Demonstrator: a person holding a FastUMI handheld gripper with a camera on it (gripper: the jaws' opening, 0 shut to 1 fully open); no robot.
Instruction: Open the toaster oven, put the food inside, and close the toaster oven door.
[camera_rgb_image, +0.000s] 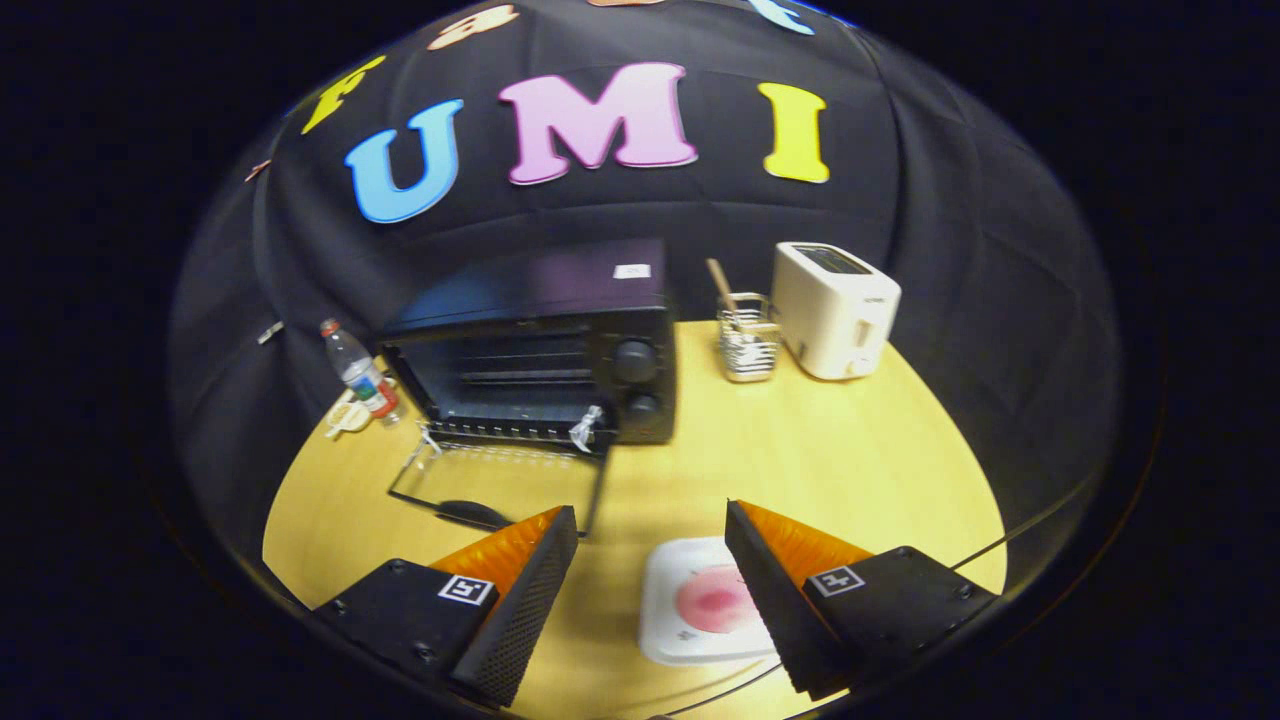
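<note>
Gripper view: gripper (650, 520) spread wide, empty, above food plate (665, 605), toaster oven (540, 350) door (500, 485) open.

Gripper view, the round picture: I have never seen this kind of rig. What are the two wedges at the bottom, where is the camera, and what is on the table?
The camera rides on a handheld two-finger gripper and looks forward along its fingers; a person carries it, no robot arm. The two wedges are those fingers, spread apart and holding nothing. Between them, nearer the right one, lies a white plate with pink food on the wooden table. Beyond the fingers stands a black toaster oven, its glass door already folded down flat. Left of it stands a water bottle; right of it a wire utensil holder and a white toaster.
</note>
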